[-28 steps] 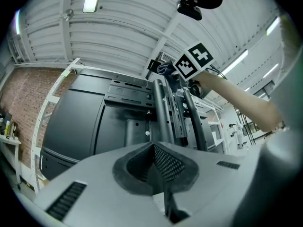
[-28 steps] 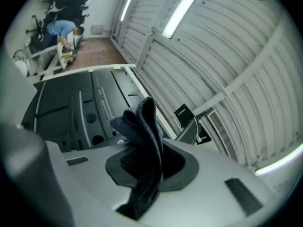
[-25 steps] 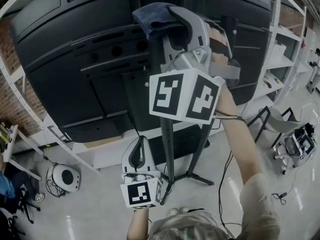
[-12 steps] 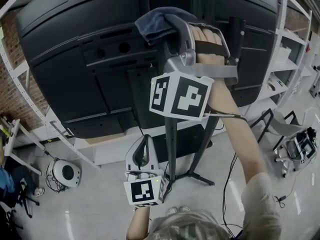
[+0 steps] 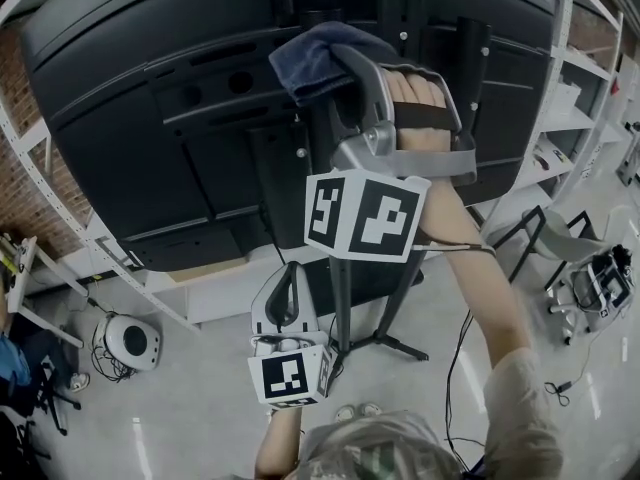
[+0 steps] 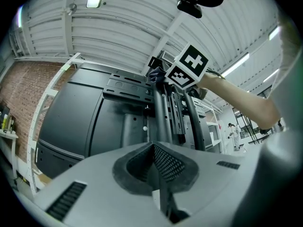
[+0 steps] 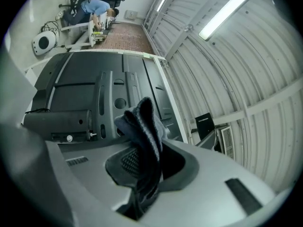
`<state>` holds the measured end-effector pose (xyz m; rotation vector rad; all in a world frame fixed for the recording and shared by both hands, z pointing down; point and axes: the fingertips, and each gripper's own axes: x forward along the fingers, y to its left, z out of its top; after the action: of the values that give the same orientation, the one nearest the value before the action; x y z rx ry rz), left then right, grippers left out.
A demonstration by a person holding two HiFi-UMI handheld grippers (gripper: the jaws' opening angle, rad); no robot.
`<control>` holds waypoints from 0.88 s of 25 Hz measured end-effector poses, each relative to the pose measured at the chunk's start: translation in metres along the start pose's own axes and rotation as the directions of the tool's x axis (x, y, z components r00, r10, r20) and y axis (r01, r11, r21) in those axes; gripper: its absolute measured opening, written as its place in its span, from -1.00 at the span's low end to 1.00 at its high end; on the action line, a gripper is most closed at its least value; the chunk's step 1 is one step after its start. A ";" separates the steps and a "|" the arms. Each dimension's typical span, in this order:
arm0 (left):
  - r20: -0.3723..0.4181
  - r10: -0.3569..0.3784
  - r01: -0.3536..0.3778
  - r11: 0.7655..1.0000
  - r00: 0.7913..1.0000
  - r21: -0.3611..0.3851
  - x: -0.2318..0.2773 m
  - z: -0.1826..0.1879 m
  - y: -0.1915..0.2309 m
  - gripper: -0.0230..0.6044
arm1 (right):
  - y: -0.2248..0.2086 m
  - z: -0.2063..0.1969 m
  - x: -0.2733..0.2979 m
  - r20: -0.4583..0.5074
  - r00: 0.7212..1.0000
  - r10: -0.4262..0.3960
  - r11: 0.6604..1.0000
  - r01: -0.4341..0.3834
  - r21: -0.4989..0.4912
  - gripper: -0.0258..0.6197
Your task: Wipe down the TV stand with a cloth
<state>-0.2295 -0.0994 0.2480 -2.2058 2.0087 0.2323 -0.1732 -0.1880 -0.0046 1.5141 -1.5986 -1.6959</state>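
Observation:
The TV stand is a black post [image 5: 339,298] on splayed floor legs, bolted by a bracket [image 7: 57,122] to the back of a big black TV [image 5: 120,118]. High in the head view, my right gripper [image 5: 335,63] is shut on a dark blue cloth [image 5: 310,56], which presses against the top of the post. From the right gripper view the cloth [image 7: 142,122] bunches up out of the closed jaws. Low down, my left gripper [image 5: 283,276] hangs beside the post, shut and empty. The left gripper view looks up the post [image 6: 161,110].
A white shelving frame [image 5: 100,258] surrounds the TV. A round white device [image 5: 132,343] and cables lie on the floor at left. A chair [image 5: 545,238] and a wheeled unit [image 5: 600,283] stand at right. A person [image 7: 94,8] bends over far off.
My right gripper and the cloth have slid a little down and to the right along the top of the stand. The left gripper has hardly moved.

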 end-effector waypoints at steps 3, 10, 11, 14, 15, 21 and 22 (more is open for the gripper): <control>-0.011 0.007 -0.007 1.000 1.000 -0.007 -0.001 -0.005 0.003 -0.88 | 0.013 -0.002 -0.006 0.000 0.999 0.041 0.999 -0.041 0.009 -0.74; -0.031 0.012 -0.012 1.000 0.999 -0.012 -0.002 -0.014 0.005 -0.88 | 0.047 -0.008 -0.021 -0.006 0.996 0.094 0.995 -0.094 -0.019 -0.74; -0.035 0.013 -0.014 1.000 0.999 -0.013 -0.002 -0.015 0.005 -0.88 | 0.051 -0.009 -0.023 -0.005 0.994 0.106 0.994 -0.106 -0.014 -0.74; -0.048 0.015 -0.016 1.000 0.999 -0.016 -0.003 -0.020 0.004 -0.88 | 0.064 -0.011 -0.032 -0.004 0.990 0.142 0.990 -0.142 -0.003 -0.74; -0.051 0.015 -0.016 1.000 0.999 -0.018 -0.003 -0.021 0.004 -0.88 | 0.066 -0.012 -0.034 -0.004 0.989 0.147 0.989 -0.147 -0.002 -0.74; -0.056 0.018 -0.019 1.000 0.998 -0.019 -0.004 -0.024 0.001 -0.88 | 0.072 -0.015 -0.039 -0.006 0.992 0.127 0.992 -0.127 0.021 -0.74; -0.057 0.019 -0.020 1.000 0.998 -0.020 -0.004 -0.024 0.001 -0.88 | 0.073 -0.016 -0.041 -0.005 0.992 0.126 0.992 -0.126 0.028 -0.74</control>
<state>-0.2309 -0.1007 0.2723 -2.2299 2.0671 0.1961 -0.1737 -0.1837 0.0802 1.3989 -1.6824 -1.6051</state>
